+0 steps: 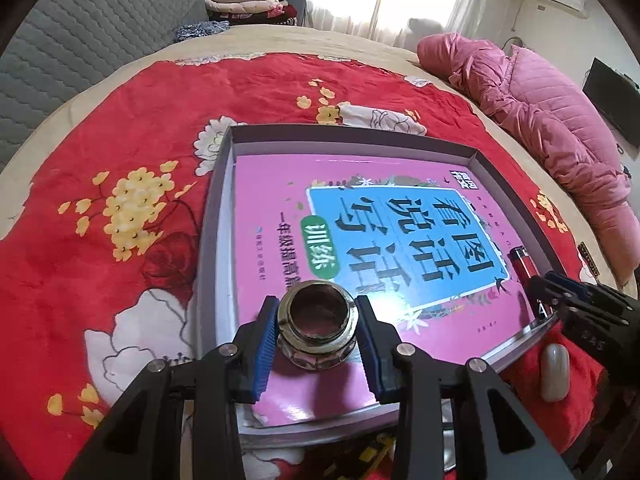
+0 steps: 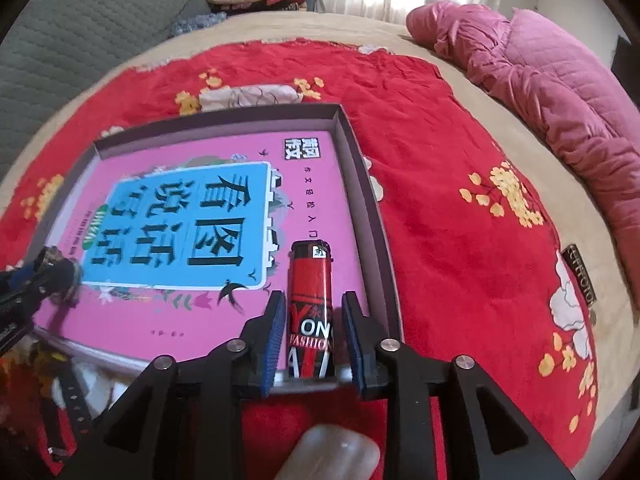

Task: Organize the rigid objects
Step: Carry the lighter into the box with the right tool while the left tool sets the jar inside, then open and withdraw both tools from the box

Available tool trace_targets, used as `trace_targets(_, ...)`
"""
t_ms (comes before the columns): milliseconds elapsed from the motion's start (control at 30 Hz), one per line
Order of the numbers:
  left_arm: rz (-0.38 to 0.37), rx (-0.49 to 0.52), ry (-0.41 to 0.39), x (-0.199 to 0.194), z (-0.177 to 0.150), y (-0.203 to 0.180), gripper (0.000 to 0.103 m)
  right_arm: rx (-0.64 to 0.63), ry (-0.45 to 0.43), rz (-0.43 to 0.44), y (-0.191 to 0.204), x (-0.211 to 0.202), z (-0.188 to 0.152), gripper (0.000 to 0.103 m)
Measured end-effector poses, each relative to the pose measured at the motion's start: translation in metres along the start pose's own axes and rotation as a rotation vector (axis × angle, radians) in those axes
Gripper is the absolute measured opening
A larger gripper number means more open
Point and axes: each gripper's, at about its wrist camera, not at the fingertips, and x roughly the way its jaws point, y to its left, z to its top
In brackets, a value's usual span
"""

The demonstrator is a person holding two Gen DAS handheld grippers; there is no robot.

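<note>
A shallow grey box (image 1: 224,184) lies on a red flowered blanket and holds a pink book (image 1: 272,200) with a blue title panel. My left gripper (image 1: 316,312) has its blue pads around a metal threaded pipe fitting (image 1: 317,330) that stands on the book's near edge; a small gap shows on each side. My right gripper (image 2: 310,308) straddles a red lighter (image 2: 311,308) lying on the book by the box's right wall (image 2: 360,184); the pads stand slightly apart from it. The lighter also shows in the left wrist view (image 1: 524,264), and the fitting in the right wrist view (image 2: 60,268).
A smooth pale oblong stone (image 2: 332,456) lies on the blanket (image 2: 460,240) just in front of the box; it also shows in the left wrist view (image 1: 555,372). A black strap (image 2: 74,400) lies at the box's near left. A pink quilted jacket (image 1: 552,120) lies at the far right.
</note>
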Motion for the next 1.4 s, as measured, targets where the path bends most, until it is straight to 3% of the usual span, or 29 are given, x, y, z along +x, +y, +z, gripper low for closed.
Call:
trace_targets(67, -0.012, -0.002, 0.001, -0.001, 0.000, 0.003, 0.038, 0.008, -0.022, 0.016, -0.001, -0.008, -0.002, 0.039)
trace_targets(267, 0.007, 0.044, -0.005, -0.003, -0.005, -0.002, 0.038, 0.014, -0.068, 0.048, 0.002, -0.028, -0.007, 0.040)
trace_targets(500, -0.058, 0.028, -0.019, -0.008, -0.007, 0.002, 0.038, 0.066, -0.077, 0.096, -0.004, -0.040, -0.016, 0.042)
trace_targets(700, -0.073, 0.031, -0.023, -0.011, -0.011, 0.001, 0.038, 0.088, -0.082, 0.075, -0.011, -0.045, -0.025, 0.044)
trace_targets(933, -0.052, 0.036, -0.034, -0.017, -0.015, -0.001, 0.038, 0.090, -0.090, 0.079, -0.013, -0.048, -0.028, 0.048)
trace_targets(1033, -0.037, 0.024, -0.052, -0.022, -0.015, 0.003, 0.047, 0.090, -0.097, 0.082, -0.014, -0.050, -0.028, 0.048)
trace_targets(1400, -0.026, 0.014, -0.084, -0.037, -0.016, 0.007, 0.047, 0.084, -0.106, 0.089, -0.016, -0.056, -0.033, 0.049)
